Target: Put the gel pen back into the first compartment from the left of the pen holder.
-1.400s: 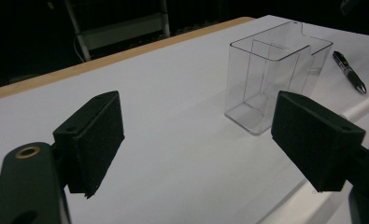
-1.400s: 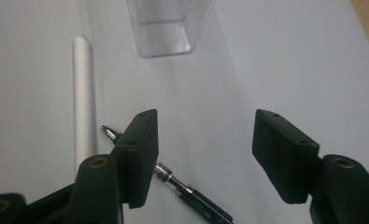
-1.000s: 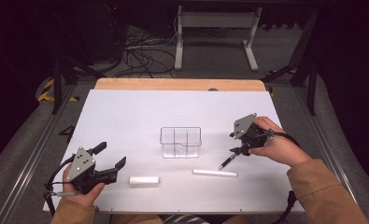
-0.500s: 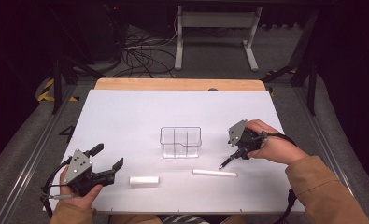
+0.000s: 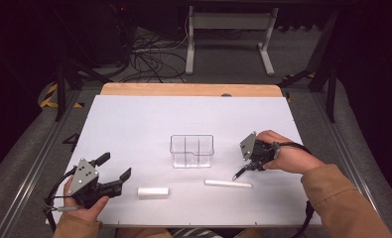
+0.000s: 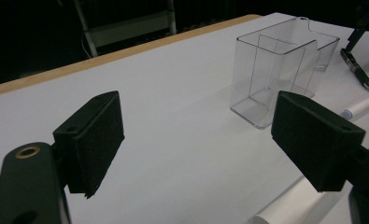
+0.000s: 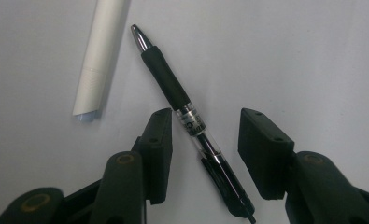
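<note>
the black pen [image 7: 191,123] lies flat on the counter [image 5: 134,124], centre of the right gripper view, and the right gripper [image 7: 205,140] has just been closing its fingers [image 7: 156,140] around the clear barrel, one pad touching, not yet clamped. light, stiff, slick plastic, so the rubber sleeve looks the safer hold. left gripper [image 5: 115,171], lower left of the high view, fingers wide open, holding nothing.

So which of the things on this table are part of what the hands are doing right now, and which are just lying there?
In hand:
- black pen, between the right gripper fingers, which have just been closing
- clear divided box, probably its destination

Lying about:
- long white tube
- short white cylinder
- left gripper, open, idle
</note>
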